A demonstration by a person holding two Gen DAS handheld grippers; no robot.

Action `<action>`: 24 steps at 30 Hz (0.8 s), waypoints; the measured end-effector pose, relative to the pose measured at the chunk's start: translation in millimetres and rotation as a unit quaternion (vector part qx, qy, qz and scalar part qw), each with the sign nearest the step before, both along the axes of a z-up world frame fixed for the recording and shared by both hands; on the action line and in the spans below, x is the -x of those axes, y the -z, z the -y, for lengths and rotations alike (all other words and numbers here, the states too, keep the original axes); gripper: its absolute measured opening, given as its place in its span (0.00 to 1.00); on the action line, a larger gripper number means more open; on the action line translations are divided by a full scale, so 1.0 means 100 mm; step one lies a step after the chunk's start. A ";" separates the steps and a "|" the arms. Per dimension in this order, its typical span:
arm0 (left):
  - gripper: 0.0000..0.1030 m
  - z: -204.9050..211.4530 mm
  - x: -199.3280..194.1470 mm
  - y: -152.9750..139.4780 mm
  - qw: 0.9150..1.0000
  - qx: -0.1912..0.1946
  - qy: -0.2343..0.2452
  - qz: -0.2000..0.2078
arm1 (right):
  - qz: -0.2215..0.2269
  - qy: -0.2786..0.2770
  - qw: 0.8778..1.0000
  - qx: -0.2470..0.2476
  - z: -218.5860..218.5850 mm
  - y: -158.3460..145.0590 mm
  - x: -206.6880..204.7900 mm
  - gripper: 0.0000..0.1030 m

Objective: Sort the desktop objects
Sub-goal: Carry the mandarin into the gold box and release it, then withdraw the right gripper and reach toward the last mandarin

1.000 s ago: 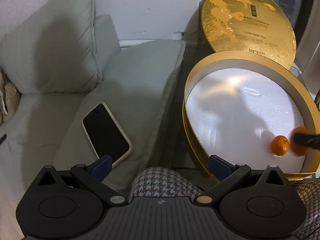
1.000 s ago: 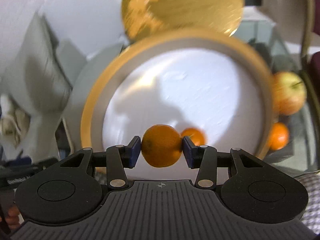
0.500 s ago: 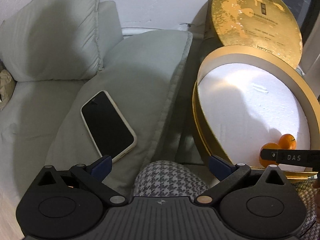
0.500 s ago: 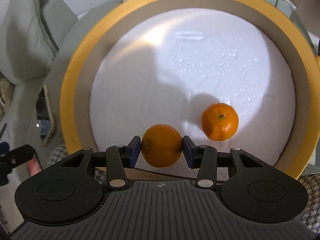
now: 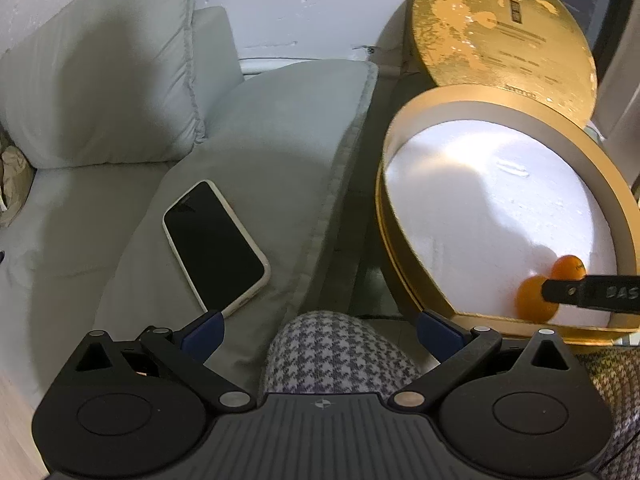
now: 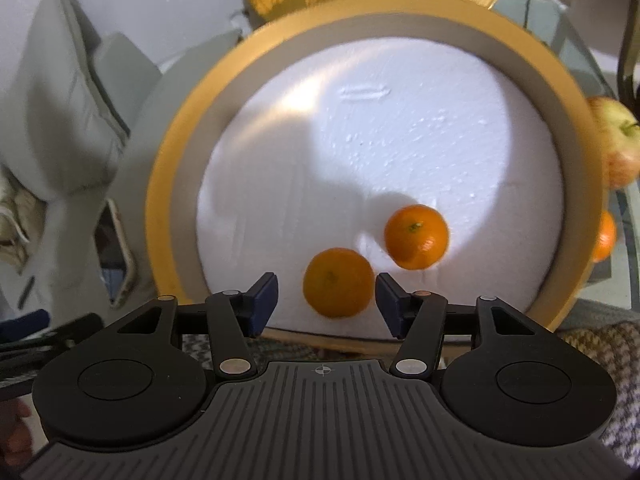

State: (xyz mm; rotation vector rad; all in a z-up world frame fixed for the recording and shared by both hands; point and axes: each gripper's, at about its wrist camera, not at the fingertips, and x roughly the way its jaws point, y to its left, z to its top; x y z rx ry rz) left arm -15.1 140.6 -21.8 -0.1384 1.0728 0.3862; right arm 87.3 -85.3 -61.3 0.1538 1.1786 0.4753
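**Desk:** What's nearest the lens, and what is the tool doing?

**Photographer:** The right gripper sits low over the near edge of the round gold box, its blue pads spread apart with a mandarin between them. The right pad looks just beside the peel, the left one clear of it. The fruit lies on the white foam floor, near the front wall.

**Desk:** So the release is the step in hand. How should it go?

**Photographer:** My reading: lift straight up and back, pads kept wide, so neither one nudges the fruit into a roll. A second mandarin rests just beyond, to the right, close but not clearly touching.

**Desk:** And the other side?

**Photographer:** The left gripper hangs idle over a houndstooth-clad knee, jaws wide and holding nothing. Past it a phone lies face up on a grey cushion.

**Desk:** Farther out?

**Photographer:** Outside the box's right wall, an apple and another orange fruit wait on a glass surface. The gold lid stands propped behind the box.
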 end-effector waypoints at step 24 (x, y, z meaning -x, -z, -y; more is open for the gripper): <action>0.99 1.10 0.13 -0.17 0.985 -0.091 0.147 -0.014 | 0.035 0.037 0.996 -0.068 1.01 -0.32 0.78 0.69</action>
